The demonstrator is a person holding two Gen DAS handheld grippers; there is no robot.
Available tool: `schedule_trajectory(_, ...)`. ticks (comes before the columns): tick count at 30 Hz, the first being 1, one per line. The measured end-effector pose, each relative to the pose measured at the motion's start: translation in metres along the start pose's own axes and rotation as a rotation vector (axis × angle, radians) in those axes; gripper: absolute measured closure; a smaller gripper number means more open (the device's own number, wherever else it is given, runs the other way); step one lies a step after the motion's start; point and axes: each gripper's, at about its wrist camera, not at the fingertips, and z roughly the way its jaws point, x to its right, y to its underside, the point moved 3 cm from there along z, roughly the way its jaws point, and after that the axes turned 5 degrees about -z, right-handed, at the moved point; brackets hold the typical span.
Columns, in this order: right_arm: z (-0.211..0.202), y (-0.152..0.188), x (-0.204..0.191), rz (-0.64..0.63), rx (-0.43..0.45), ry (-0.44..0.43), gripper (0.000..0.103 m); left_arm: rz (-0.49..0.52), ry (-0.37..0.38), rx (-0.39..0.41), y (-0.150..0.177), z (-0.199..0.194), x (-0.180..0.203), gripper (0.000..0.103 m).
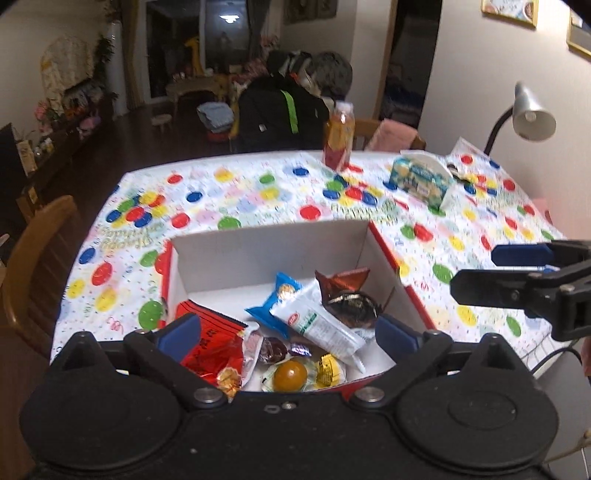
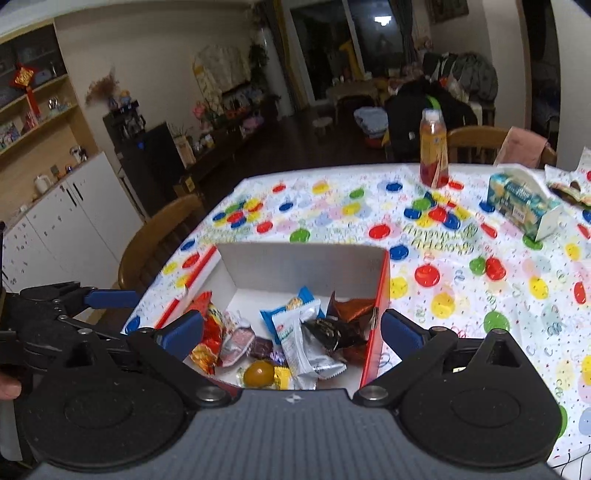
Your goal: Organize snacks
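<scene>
In the white-lined, red-sided cardboard box (image 1: 266,254) at lower centre lay light, crinkly, slippery foil-wrapped snacks (image 1: 314,321), probably best pinched at a sealed edge, while the left gripper (image 1: 288,332) and right gripper (image 2: 291,328) hovered spread and empty.

Dim, warm indoor light; a ceiling light (image 1: 228,17) glares in the dark window. Fisheye bends the edges, corners vignette black, and the tablecloth (image 1: 258,192) is slightly blurred.
</scene>
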Motion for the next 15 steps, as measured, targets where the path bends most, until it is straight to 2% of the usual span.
schedule_trajectory(5,-0.016,0.003,-0.007,-0.031,0.051,0.029,0.000,-0.025,-0.035,0.038,-0.002,-0.015,-0.003,0.001)
schedule_trajectory(15,-0.033,0.018,-0.017,-0.024,0.115,0.034,0.000,-0.084,-0.064,0.023,0.008,-0.030,-0.006,0.000)
